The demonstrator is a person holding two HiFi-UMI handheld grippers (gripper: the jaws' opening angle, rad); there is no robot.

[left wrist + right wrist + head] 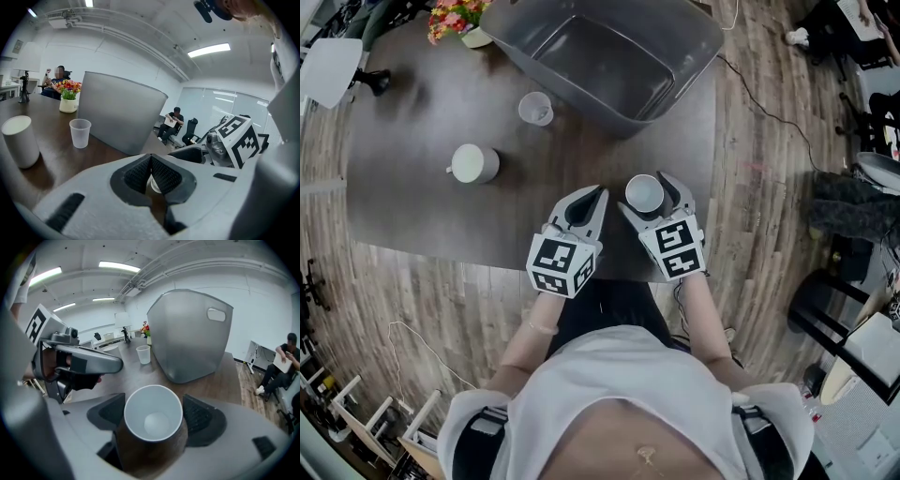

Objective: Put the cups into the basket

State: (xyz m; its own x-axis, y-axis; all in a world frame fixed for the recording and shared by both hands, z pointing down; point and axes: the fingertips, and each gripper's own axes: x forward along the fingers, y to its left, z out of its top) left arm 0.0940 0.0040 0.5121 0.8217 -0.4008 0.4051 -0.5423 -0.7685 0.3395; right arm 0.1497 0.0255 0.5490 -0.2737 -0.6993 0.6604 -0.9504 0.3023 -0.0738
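The grey basket (675,86) stood at the far side of the dark table (403,211), and its inside showed only bare grey floor. Three cups were on the table, all outside the basket. A clear plastic cup (535,109) stood upright just beside the basket's near wall. A white cup (473,163) stood to its left, nearer the person and apart from it. The third, a brown cup (153,420) with a white inside, stood near the table's front edge with nothing visible in it. The right gripper (645,192) had its jaws closed on this cup, one pad against each side. The left gripper (598,194) hovered just beside it, its jaws shut together on nothing. One pot of flowers (457,21) stood at the table's far edge, left of the basket.
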